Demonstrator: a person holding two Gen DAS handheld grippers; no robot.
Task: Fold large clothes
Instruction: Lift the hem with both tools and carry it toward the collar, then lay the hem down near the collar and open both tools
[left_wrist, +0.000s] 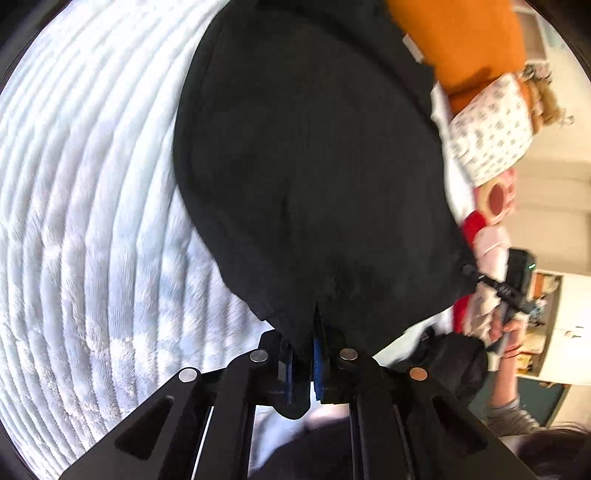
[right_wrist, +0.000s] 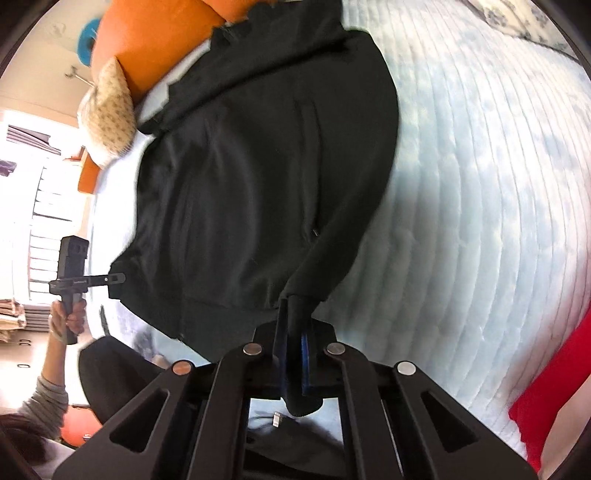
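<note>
A large black zip jacket (left_wrist: 314, 166) lies spread on a pale blue ribbed blanket (left_wrist: 92, 221). My left gripper (left_wrist: 308, 354) is shut on the jacket's bottom hem, the cloth pinched between the blue pads. My right gripper (right_wrist: 295, 354) is shut on the cuff of a black sleeve, which runs up to the jacket body (right_wrist: 258, 166). In the right wrist view the left gripper (right_wrist: 107, 278) shows at the jacket's other hem corner. In the left wrist view the right gripper (left_wrist: 476, 275) shows at the jacket's right edge.
An orange cushion (left_wrist: 461, 40) and a patterned pillow (left_wrist: 491, 133) lie beyond the jacket's collar end. The blanket (right_wrist: 480, 184) stretches wide beside the jacket. A red cloth (right_wrist: 554, 387) lies at the bed's near right. Shelves and a window stand past the bed.
</note>
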